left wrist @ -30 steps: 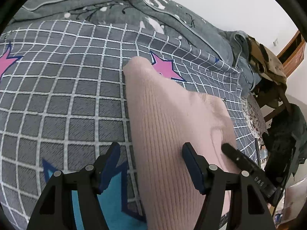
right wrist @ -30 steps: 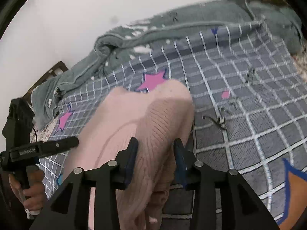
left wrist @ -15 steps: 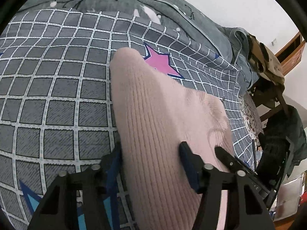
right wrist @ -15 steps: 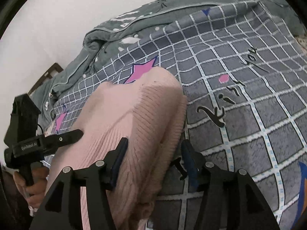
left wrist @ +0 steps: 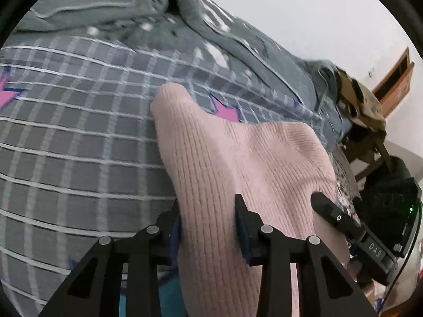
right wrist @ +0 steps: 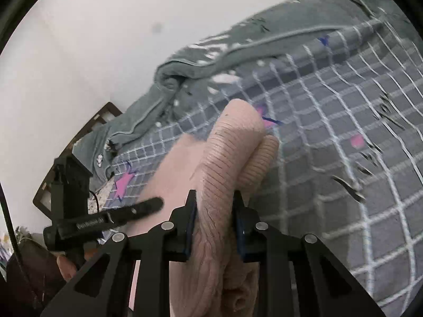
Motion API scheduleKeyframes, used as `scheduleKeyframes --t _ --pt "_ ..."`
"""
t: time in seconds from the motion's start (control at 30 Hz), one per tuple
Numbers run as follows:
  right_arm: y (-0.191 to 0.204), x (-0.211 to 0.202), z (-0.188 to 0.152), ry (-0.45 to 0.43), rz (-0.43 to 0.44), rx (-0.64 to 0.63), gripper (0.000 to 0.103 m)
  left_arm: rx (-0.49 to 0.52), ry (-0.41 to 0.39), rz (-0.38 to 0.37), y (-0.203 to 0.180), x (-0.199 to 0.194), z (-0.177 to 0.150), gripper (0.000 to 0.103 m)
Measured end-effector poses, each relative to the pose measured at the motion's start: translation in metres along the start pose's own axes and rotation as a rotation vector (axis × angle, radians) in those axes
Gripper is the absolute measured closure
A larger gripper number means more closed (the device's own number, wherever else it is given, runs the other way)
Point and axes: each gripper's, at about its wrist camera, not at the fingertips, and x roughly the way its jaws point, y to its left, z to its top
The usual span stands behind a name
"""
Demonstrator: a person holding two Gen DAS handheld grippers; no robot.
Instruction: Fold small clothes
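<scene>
A pink ribbed knit garment is held up over the grey checked bedsheet. My left gripper is shut on its left edge, cloth bunched between the fingers. My right gripper is shut on a thick fold of the same garment, which hangs in rolled layers between and below its fingers. The right gripper shows in the left wrist view at the garment's right side. The left gripper shows in the right wrist view, held by a hand.
A rumpled grey duvet lies along the far side of the bed against a white wall. A chair piled with clothes stands at the right of the bed. The sheet has pink stars and black marks.
Both grippers have closed tighter on the pink garment and lifted it. The cloth now bunches and hangs in rolls instead of lying spread out on the sheet.
</scene>
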Motion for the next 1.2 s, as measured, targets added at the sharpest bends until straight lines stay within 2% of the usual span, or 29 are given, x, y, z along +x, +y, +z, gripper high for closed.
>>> scheduleKeyframes --t 0.2,0.3,0.4,0.5,0.6,0.7,0.77,0.87,0.93,0.97,1.07,1.2 --pt "0.040 0.039 0.006 0.008 0.076 -0.033 0.079 -0.014 -0.053 0.061 0.044 -0.035 0.024 0.069" --pt "0.050 0.063 0.006 0.035 0.085 -0.035 0.079 0.005 -0.051 0.117 0.059 -0.034 0.029 0.068" --pt "0.047 0.090 0.000 0.098 0.028 -0.030 0.079 0.016 -0.022 0.160 0.069 -0.017 0.024 0.065" --pt "0.032 0.106 -0.005 0.140 -0.043 -0.032 0.076 0.029 -0.042 0.151 0.071 -0.011 0.019 0.055" --pt "0.029 0.104 -0.005 0.137 -0.079 -0.059 0.072 0.056 -0.045 0.169 0.066 -0.012 0.019 0.050" --pt "0.045 0.099 -0.003 0.118 -0.160 -0.167 0.063 0.095 -0.053 0.225 0.059 -0.015 0.017 0.044" --pt "0.053 0.091 -0.003 0.083 -0.198 -0.213 0.061 0.104 -0.059 0.243 0.059 -0.019 0.016 0.042" --pt "0.061 0.081 -0.001 0.023 -0.204 -0.221 0.061 0.085 -0.054 0.245 0.061 -0.023 0.013 0.042" --pt "0.063 0.081 -0.003 0.020 -0.199 -0.210 0.077 0.072 -0.054 0.244 0.062 -0.027 0.012 0.042" --pt "0.064 0.083 -0.005 0.031 -0.199 -0.212 0.092 0.070 -0.055 0.244 0.061 -0.030 0.010 0.042" --pt "0.068 0.081 -0.012 0.037 -0.267 -0.254 0.092 0.078 -0.058 0.253 0.057 -0.039 0.004 0.042" --pt "0.074 0.049 -0.015 -0.004 -0.211 -0.233 0.092 0.100 -0.067 0.274 0.049 -0.052 -0.006 0.042"
